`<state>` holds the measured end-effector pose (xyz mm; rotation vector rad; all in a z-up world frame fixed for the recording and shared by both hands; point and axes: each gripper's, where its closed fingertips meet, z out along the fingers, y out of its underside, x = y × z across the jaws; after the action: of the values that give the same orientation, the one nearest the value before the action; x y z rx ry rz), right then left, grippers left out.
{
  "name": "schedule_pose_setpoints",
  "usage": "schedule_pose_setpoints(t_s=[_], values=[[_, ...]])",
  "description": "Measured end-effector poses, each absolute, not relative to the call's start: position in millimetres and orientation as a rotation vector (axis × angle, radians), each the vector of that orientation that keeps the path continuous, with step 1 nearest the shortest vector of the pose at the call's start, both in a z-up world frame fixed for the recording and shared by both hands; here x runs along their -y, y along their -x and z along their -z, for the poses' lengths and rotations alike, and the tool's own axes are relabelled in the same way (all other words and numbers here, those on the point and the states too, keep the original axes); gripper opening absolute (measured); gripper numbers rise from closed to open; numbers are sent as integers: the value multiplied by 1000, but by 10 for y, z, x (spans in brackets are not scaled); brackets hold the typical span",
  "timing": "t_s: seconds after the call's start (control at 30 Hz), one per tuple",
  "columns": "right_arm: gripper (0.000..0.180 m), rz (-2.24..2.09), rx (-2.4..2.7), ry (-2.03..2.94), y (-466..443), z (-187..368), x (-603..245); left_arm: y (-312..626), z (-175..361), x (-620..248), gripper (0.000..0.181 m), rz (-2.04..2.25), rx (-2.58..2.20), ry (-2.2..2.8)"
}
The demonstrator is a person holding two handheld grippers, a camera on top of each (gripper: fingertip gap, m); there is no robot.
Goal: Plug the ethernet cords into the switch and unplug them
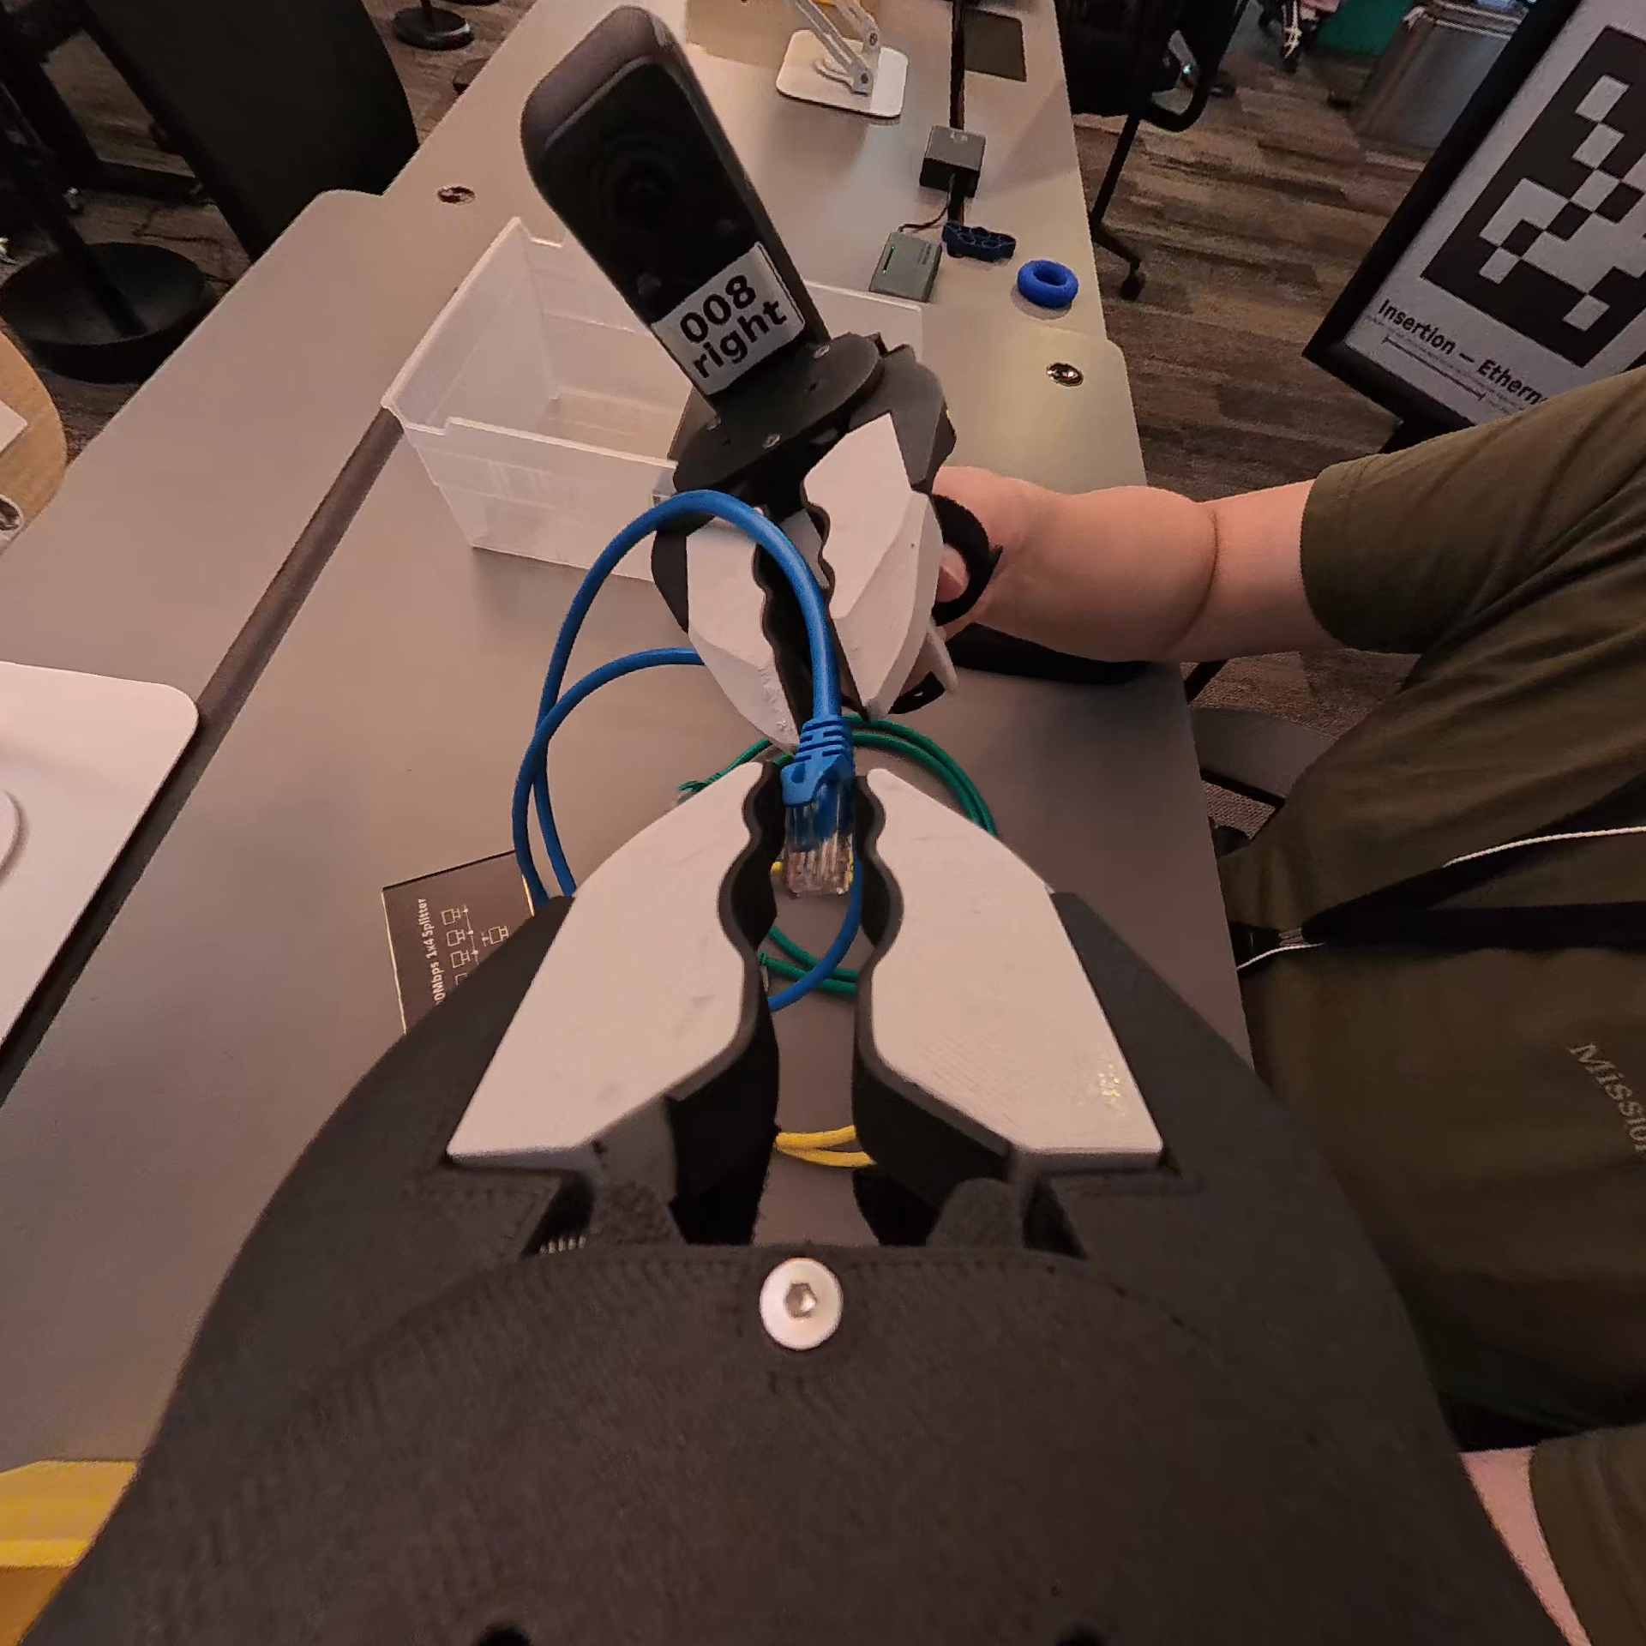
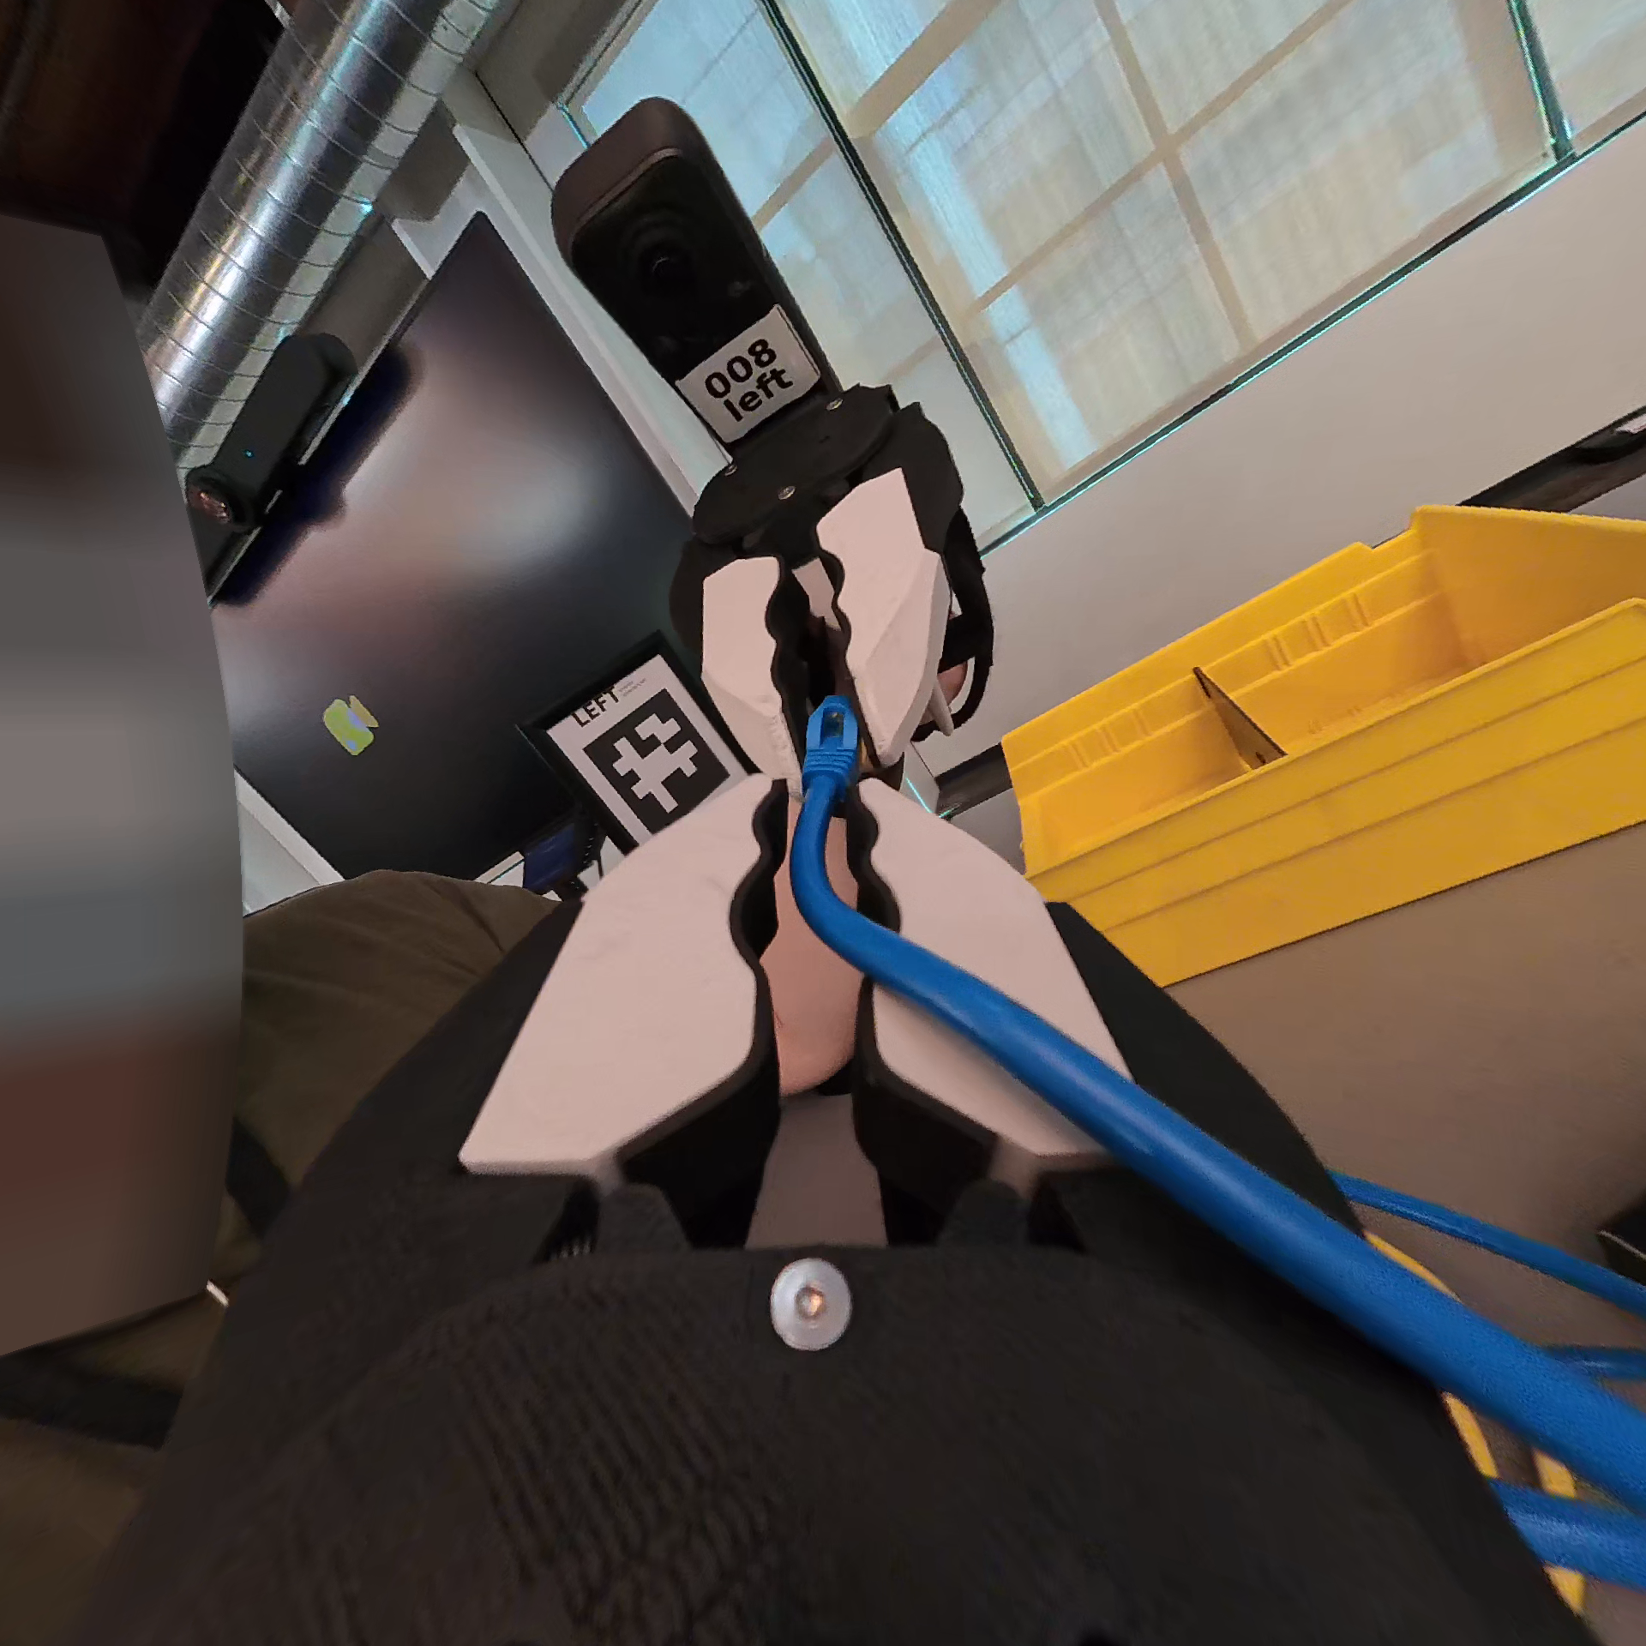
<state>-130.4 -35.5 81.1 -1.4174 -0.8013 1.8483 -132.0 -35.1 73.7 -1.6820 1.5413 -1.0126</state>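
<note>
A blue ethernet cord (image 1: 824, 623) is held up between both grippers above the grey table (image 1: 267, 712). My right gripper (image 2: 819, 804) is shut on the cord just behind its plug and also shows in the left wrist view (image 1: 833, 717), pointing down toward me. My left gripper (image 1: 817, 777) meets it tip to tip, jaws closed in on the blue plug (image 1: 815, 775), whose clear end (image 1: 812, 859) points back between my fingers. The left gripper also shows in the right wrist view (image 2: 828, 744). A black box with a white diagram (image 1: 454, 935) lies flat on the table under the left gripper.
A green cord (image 1: 935, 766) and a yellow cord (image 1: 824, 1144) lie on the table below. A clear bin (image 1: 534, 401) stands behind, a yellow bin (image 2: 1336, 802) at the side. A person's arm (image 1: 1113, 570) holds the right gripper. Small devices (image 1: 908, 267) and a blue ring (image 1: 1047, 285) sit far back. Both grippers' tips are close together, under 4 cm apart.
</note>
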Motion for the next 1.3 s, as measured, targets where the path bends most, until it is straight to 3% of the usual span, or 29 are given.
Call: schedule_pose_setpoints(t_s=[0.53, 0.67, 0.73, 0.9, 0.97, 1.1, 1.3], values=[[7, -1607, 893, 1447, 1261, -758, 309, 1284, -716, 316, 15, 938, -1545, 1657], [7, -1369, 938, 1473, 1080, -792, 189, 1350, -781, -53, 53, 722, -1345, 1675], [7, -1211, 960, 1477, 950, -837, 124, 1377, -744, -232, 61, 637, -1253, 1692], [7, -779, 990, 1486, 585, -967, -21, 1390, -177, -768, 71, 354, -1097, 1908], [7, -682, 976, 1478, 453, -1051, -40, 1313, 193, -839, 83, 269, -1156, 2009], [7, -585, 957, 1456, 278, -1177, -33, 1217, 798, -907, 91, 149, -1264, 2128], [7, -557, 971, 1440, 227, -1240, 13, 1312, 1198, -1056, 91, 124, -1225, 2238]])
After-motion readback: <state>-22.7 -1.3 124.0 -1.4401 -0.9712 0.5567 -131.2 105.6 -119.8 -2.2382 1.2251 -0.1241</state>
